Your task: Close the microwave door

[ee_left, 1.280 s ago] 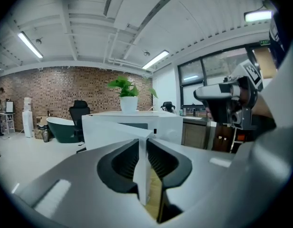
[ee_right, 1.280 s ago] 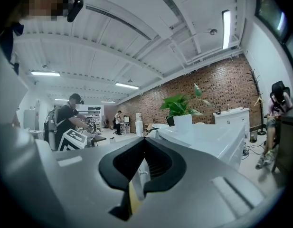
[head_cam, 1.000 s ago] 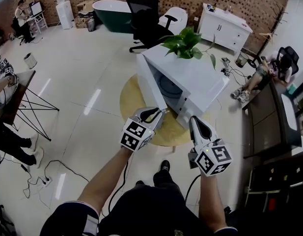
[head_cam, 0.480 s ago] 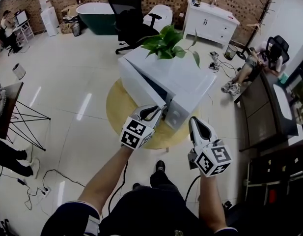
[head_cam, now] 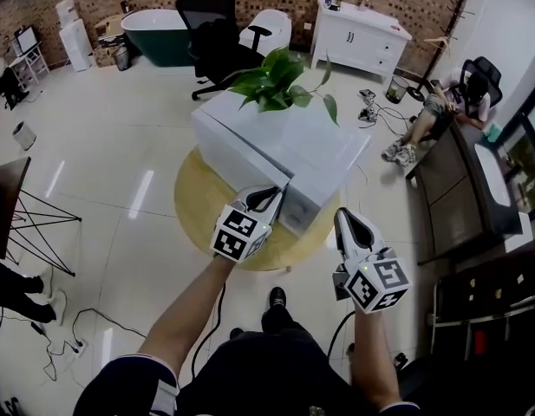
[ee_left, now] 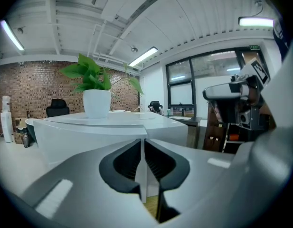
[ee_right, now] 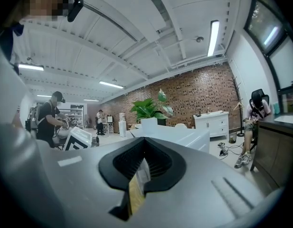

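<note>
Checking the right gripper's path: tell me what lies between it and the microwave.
Only a bare strip of the round yellow table lies between the right gripper and the microwave, as the head view shows.

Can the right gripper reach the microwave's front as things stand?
Probably yes: the right gripper hovers in front of the white box-shaped microwave on the round yellow table, with nothing standing between them.

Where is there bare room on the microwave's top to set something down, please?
The microwave top is bare from the potted plant to its near right corner; the plant crowds the far corner. The round table also has a bare crescent left of the microwave.
</note>
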`<control>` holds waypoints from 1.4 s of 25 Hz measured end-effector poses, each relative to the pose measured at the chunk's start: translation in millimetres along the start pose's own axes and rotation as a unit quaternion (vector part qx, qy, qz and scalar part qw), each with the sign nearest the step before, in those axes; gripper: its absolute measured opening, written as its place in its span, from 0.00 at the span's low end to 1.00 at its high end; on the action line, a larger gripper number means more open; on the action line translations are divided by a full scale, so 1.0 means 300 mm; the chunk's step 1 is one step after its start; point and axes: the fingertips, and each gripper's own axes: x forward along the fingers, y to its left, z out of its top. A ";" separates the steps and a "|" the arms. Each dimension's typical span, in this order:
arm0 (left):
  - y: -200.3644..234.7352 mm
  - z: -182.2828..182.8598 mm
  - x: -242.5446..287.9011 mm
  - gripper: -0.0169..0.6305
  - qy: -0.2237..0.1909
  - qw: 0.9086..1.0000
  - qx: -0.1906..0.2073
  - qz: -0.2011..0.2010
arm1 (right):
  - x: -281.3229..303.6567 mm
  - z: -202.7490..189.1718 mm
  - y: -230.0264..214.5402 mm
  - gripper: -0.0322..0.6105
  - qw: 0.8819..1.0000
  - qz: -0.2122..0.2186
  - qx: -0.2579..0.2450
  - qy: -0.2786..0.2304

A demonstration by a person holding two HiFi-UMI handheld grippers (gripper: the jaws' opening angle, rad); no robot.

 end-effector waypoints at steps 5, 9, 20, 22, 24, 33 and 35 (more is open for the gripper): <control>0.012 0.001 0.004 0.03 -0.002 1.000 0.003 -0.005 | 0.012 -0.002 -0.013 0.05 1.000 0.003 0.001 0.001; 0.006 0.000 0.003 0.03 0.001 1.000 0.006 -0.008 | 0.022 -0.008 -0.008 0.05 1.000 0.007 0.003 0.004; 0.018 0.012 0.055 0.03 -0.004 1.000 -0.019 0.006 | 0.033 -0.019 -0.039 0.05 1.000 0.006 0.003 0.011; 0.019 0.011 0.070 0.05 -0.002 1.000 -0.017 0.007 | 0.031 -0.018 -0.054 0.05 1.000 0.002 0.004 0.012; 0.018 0.011 0.069 0.05 -0.012 1.000 -0.019 0.010 | 0.028 -0.017 -0.070 0.05 1.000 0.000 0.005 0.012; 0.003 0.005 0.039 0.05 0.008 1.000 -0.015 0.005 | 0.064 0.000 -0.031 0.05 1.000 0.019 0.006 0.004; -0.009 0.007 0.002 0.05 0.006 1.000 -0.019 0.007 | 0.071 0.007 0.000 0.05 1.000 0.028 0.004 0.002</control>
